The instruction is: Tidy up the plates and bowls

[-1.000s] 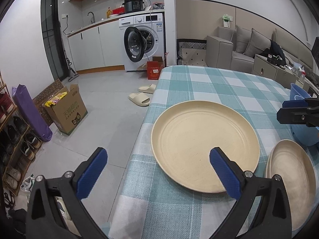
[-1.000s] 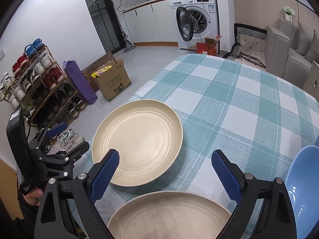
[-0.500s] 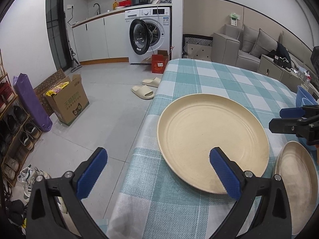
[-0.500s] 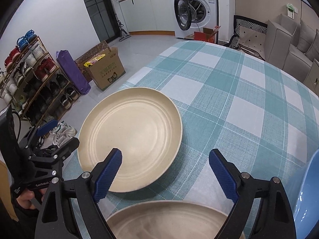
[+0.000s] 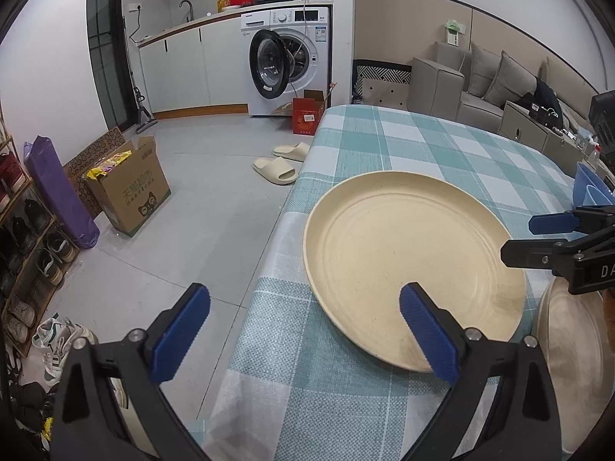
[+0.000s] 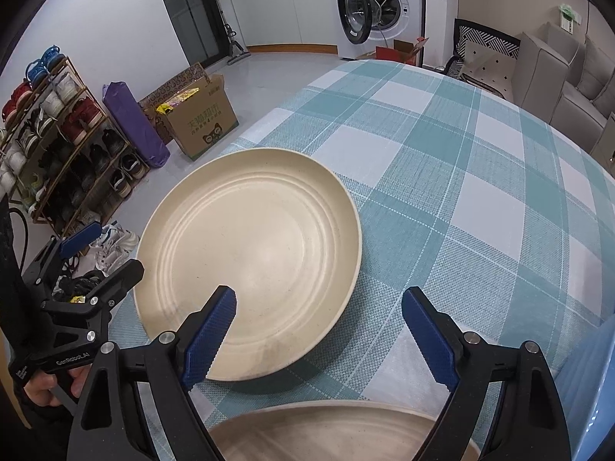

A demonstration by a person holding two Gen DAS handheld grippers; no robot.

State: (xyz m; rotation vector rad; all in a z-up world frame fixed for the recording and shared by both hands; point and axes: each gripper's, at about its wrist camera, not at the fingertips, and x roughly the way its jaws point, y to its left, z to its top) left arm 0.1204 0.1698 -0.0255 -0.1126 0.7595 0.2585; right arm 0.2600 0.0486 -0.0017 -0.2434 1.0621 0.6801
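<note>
Left wrist view: the left gripper hangs wide and empty, its jaws having just closed a little with nothing pressed between them. Its right finger overlaps the near rim of the large round cream plate, which lies flat near the left edge of the teal-and-white checked tabletop. A second cream plate sits just right of it, and a blue bowl beyond.

Right wrist view: the right gripper is also wide and empty, above the gap between both plates. The large plate lies ahead-left; the second plate lies directly beneath, so this hand seems nearer to it.
</note>
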